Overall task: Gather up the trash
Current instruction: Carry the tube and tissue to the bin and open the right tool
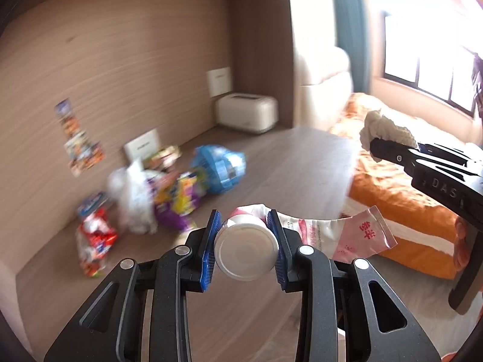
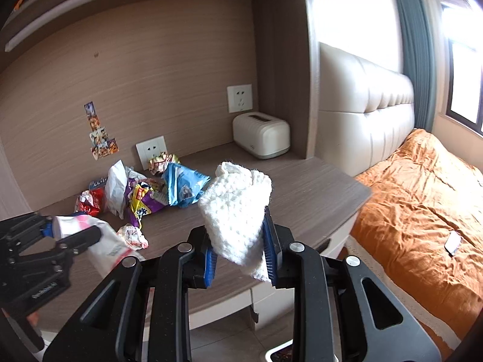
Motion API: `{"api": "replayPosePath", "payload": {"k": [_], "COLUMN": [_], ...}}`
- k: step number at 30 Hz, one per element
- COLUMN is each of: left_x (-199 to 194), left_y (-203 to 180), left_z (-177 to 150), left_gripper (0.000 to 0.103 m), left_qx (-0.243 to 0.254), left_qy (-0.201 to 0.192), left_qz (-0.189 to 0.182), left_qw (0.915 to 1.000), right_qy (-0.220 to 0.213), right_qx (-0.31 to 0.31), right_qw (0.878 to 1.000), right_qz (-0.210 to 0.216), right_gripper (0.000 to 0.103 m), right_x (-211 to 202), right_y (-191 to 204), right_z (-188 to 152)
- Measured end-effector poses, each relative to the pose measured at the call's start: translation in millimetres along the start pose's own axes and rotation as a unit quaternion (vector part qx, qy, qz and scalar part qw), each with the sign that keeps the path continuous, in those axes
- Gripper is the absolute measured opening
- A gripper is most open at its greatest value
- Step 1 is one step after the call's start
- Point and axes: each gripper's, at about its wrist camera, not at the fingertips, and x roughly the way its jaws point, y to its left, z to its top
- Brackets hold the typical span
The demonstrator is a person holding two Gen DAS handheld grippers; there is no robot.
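Left tongs (image 1: 245, 249) pinching one pink tube (image 1: 347, 235); right tongs (image 2: 240, 249) pinching one white cloth (image 2: 235, 208).

"DAS" stands embossed on the right gripper (image 1: 375, 146); red characters on the pink tube (image 1: 356, 235) are unclear

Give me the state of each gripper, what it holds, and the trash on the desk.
left gripper: shut on the pink-and-white tube, cap end toward the camera.
pink-and-white tube: squeezed flat, held off the desk.
right gripper: shut on the white cloth.
white cloth: folded, held above the desk edge.
wrappers: crumpled, piled on the desk.
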Motion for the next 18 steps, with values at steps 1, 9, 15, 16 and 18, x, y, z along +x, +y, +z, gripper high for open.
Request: {"api": "replayPosePath", "payload": {"k": [1,9,15,16,18], "left_x": [2,15,30,34,42], "left_y": [-11,-90,-149,-157,-172], "left_z": [3,1,-14,-18,-25], "left_gripper": [0.031,0.031,0.031,0.031,0.031], "left_qx": [0.008,0.070,0.102,0.108,0.118], "left_qy": [-0.002,0.001,0.016,0.020,0.027], "left_qz": [-0.014,-0.091,-0.144,-0.152,-0.163], "left_qw": [0.9999,0.9934,0.9841,0.9822,0.9791], "right_qy": [-0.002,-0.002,0.023,0.027,0.035], "right_qx": [0.000,0.030,0.055,0.056,0.062], "right_qw": [1.000,0.996,0.991,0.990,0.988], "right_qz": [-0.008,-0.084,-0.122,-0.126,-0.135], "right_gripper": [0.028,0.028,0.028,0.028,0.028], "right_x": [-6,-57,-73,-74,-74], "right_y": [-4,-55,-85,-88,-95], "right_z": [-1,-28,-58,-62,-72]}}
